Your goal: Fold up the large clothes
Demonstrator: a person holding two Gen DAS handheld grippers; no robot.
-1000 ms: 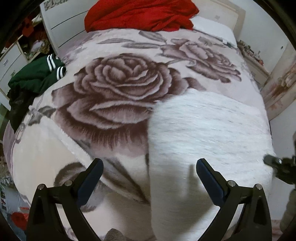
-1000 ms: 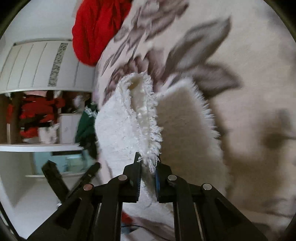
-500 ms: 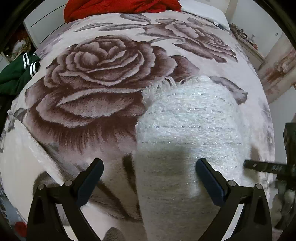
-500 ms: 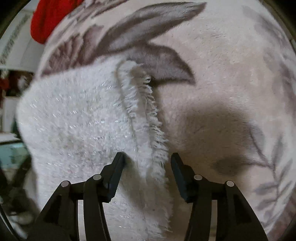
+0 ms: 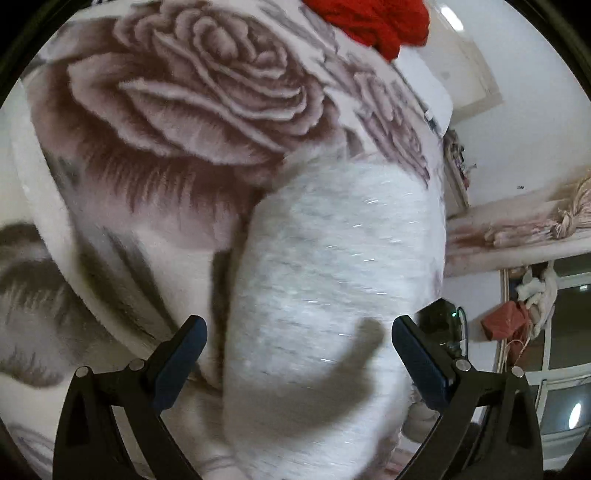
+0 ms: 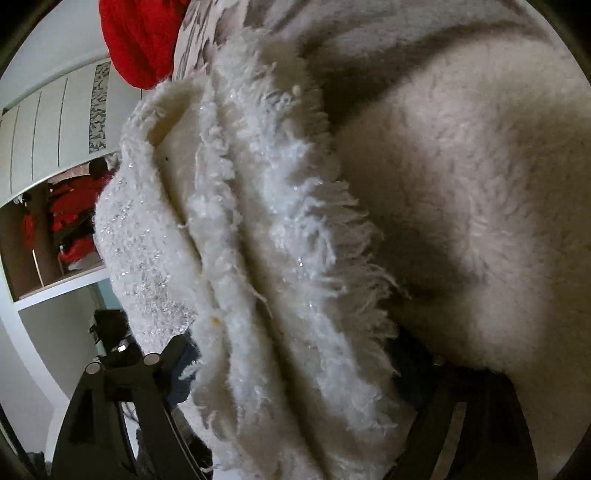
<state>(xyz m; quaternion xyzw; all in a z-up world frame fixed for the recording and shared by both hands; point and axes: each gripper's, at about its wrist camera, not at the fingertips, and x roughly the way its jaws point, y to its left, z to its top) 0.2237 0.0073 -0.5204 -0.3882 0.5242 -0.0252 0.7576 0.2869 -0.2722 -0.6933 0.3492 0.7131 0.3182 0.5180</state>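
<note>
Right tool (image 6: 295, 373) opening, jaws spread either side of the fringed edge of the white fuzzy garment (image 6: 280, 236), pads off the cloth; left tool (image 5: 297, 363) wide, empty, poised over the same garment (image 5: 332, 280) at lower centre of its frame. Garment folded double on the rose-print blanket (image 5: 177, 110) of the bed; red cloth (image 5: 376, 22) at upper right. Best to let the edge settle flat, draw clear without snagging fringe; then square the layers before the next fold.
</note>
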